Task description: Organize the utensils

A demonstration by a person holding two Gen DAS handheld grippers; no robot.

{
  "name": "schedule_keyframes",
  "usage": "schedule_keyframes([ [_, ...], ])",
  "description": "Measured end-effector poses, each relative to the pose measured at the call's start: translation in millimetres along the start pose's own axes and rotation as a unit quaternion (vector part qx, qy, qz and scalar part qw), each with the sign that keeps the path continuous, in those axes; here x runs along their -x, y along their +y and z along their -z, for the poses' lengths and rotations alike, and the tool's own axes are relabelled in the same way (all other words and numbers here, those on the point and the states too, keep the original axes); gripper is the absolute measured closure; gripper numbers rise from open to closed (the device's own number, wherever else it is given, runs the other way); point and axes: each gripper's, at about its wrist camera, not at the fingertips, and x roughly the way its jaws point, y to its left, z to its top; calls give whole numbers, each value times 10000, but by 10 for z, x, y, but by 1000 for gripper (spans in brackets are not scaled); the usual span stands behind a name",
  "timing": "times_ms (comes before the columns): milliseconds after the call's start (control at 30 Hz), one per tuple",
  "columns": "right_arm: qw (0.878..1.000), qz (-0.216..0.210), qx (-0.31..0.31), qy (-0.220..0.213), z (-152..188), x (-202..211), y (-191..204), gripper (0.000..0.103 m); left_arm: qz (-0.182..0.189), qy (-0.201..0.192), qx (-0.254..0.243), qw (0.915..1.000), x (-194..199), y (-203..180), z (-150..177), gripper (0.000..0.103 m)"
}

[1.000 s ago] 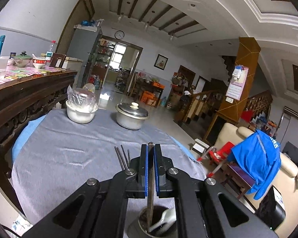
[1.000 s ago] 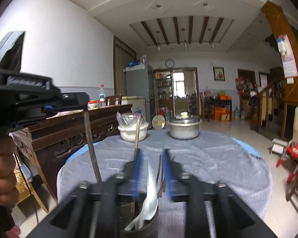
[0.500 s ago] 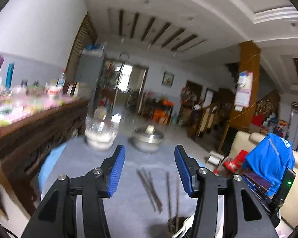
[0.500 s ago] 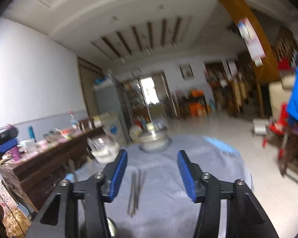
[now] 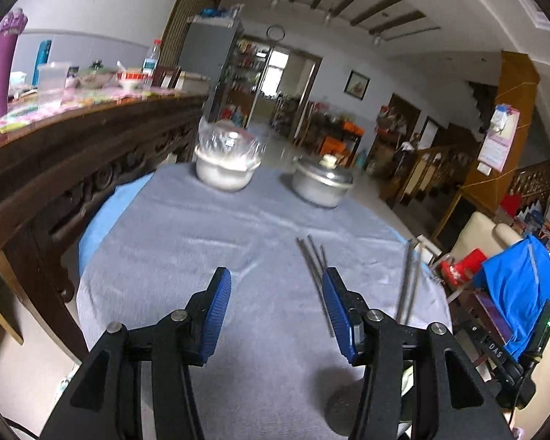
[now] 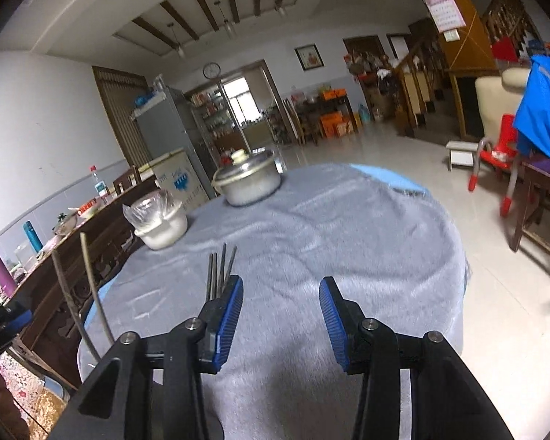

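Note:
Several dark chopsticks (image 5: 311,262) lie loose on the grey tablecloth (image 5: 187,242), just ahead of my left gripper's right finger. My left gripper (image 5: 278,313) is open, with only cloth between its blue pads. The round utensil holder (image 5: 343,409) shows at the bottom right behind that finger, and two chopsticks (image 5: 407,282) stand up from it. In the right wrist view the loose chopsticks (image 6: 220,271) lie just past the left pad. My right gripper (image 6: 282,317) is open and closing slightly on nothing. Two upright chopsticks (image 6: 90,293) rise at its left.
A white bowl covered with plastic (image 5: 225,168) and a lidded steel pot (image 5: 321,185) stand at the table's far side. A dark carved sideboard (image 5: 73,139) runs along the left. Chairs and a blue jacket (image 5: 520,293) are off the right edge.
My left gripper, shut on a chopstick over the holder a second ago, has opened and let it go. Both grippers have swung off the holder and now look across the table.

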Motion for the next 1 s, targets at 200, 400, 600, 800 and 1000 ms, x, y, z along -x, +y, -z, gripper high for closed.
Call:
schedule_keyframes([
  [200,9996,-12,33,297,41,-247,17,59,-57,441,69,9990,-308,113,103,50],
  [400,9954,-297,64,910,-13,-712,27,61,-70,1050,129,9944,-778,204,149,50],
  [600,9816,-816,59,1726,-230,-1461,127,67,98,1515,-90,9884,-1326,129,61,50],
  [800,9684,-1004,106,2282,-503,-2264,323,69,217,1791,-287,9832,-1780,1,-31,50],
  [1000,9503,-921,420,2943,-625,-3034,725,77,252,2018,-393,9783,-2086,-29,-96,50],
])
